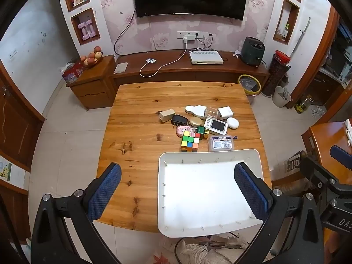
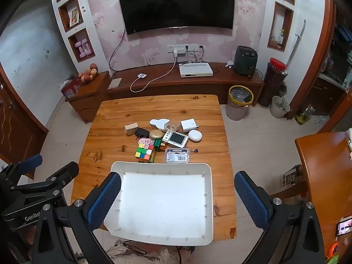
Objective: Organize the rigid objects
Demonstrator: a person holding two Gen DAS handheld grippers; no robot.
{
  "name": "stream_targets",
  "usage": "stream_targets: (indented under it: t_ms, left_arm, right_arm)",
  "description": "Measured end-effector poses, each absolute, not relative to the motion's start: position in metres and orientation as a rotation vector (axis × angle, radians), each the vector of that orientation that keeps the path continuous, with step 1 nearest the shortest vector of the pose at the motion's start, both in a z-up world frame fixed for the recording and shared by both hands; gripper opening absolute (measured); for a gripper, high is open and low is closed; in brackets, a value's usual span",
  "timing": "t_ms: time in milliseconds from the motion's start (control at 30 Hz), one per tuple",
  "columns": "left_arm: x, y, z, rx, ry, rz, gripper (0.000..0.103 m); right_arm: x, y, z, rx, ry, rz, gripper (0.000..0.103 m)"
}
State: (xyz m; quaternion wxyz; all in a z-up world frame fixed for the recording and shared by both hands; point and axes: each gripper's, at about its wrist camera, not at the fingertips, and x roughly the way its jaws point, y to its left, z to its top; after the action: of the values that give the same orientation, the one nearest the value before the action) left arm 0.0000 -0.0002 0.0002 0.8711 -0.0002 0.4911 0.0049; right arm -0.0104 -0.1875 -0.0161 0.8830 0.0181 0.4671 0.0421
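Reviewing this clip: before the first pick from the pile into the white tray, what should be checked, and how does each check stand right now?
1. White plastic tray empty and ready: ok.
2. Left gripper open, nothing between its blue pads: ok.
3. Right gripper open, nothing held: ok.
4. Colourful puzzle cube reachable at the pile's near edge, just beyond the tray: ok.
5. Items separated enough for a clean grasp: not ok; the cube touches the small green box and the round pink tin.
6. Tray fully supported by the wooden table: not ok; its near edge overhangs.
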Motion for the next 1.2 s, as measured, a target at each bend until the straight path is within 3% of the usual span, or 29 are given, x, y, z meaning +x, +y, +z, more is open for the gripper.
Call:
stream_targets:
  t_ms: [1200]
  left_arm:
    - [-0.008, -0.005, -0.007, 0.009, 1.039, -0.012, 0.102]
  right_arm:
    - [-0.019, -0.174, -0.028, 0.032, 0.992, 0.101, 0.103]
